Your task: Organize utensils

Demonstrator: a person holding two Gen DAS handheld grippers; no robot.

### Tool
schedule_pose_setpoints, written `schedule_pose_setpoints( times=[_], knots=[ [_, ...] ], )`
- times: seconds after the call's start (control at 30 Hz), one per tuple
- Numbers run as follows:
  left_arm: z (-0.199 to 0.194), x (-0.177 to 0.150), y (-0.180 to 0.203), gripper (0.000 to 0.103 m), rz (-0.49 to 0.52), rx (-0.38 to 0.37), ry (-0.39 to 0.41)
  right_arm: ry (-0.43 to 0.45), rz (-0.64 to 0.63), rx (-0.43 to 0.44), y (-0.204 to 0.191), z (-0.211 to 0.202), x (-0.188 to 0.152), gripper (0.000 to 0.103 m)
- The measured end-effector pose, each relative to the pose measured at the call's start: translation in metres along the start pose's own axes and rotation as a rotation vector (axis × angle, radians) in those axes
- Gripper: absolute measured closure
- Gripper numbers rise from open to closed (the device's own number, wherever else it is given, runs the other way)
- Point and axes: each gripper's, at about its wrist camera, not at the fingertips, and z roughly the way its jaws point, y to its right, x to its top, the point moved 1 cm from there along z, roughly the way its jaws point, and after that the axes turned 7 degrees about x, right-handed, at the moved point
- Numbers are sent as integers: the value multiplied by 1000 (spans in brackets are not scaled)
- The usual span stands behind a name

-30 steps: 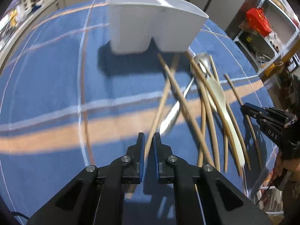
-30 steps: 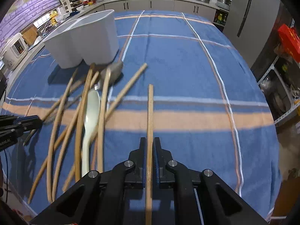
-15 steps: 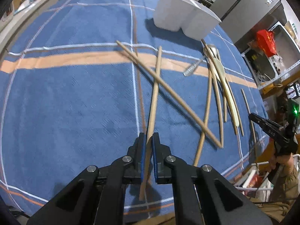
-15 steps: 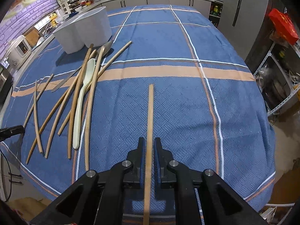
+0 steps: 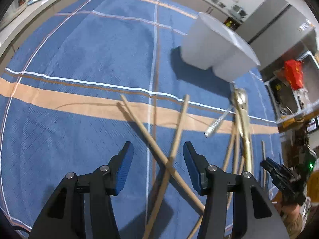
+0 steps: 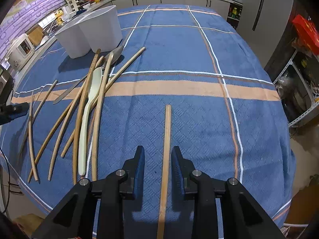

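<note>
Left gripper (image 5: 157, 155) fingers opening, pads clear of two crossed wooden sticks (image 5: 159, 160) lying between them on the blue cloth (image 5: 79, 59). Right gripper (image 6: 157, 160) fingers also opening, narrow gap, one chopstick (image 6: 166, 139) flat between, untouched. Remaining utensil pile (image 6: 85, 107) lies left of it, before the white holder (image 6: 89, 33).
</note>
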Motion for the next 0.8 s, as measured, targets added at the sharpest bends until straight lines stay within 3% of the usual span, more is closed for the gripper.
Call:
schedule_pose_setpoints(
  times=[0.23, 0.57, 0.6, 0.67, 0.7, 0.8],
  knots=[
    [13, 20, 9, 66, -6, 22, -70, -44, 13, 10, 7, 8, 21, 73],
    [17, 36, 13, 67, -8, 42, -111, -151, 36, 2, 10, 21, 50, 73],
    [18, 36, 14, 70, -8, 45, -110, -167, 17, -14, 6, 23, 52, 73],
    [21, 38, 17, 95, -24, -5, -101, -176, -15, -42, 0, 25, 55, 85],
    [20, 38, 16, 98, -39, -30, -99, -170, -35, -42, -3, 26, 56, 95],
    [13, 36, 23, 103, -16, -13, -38, -142, -49, -28, -7, 25, 55, 96]
  ],
)
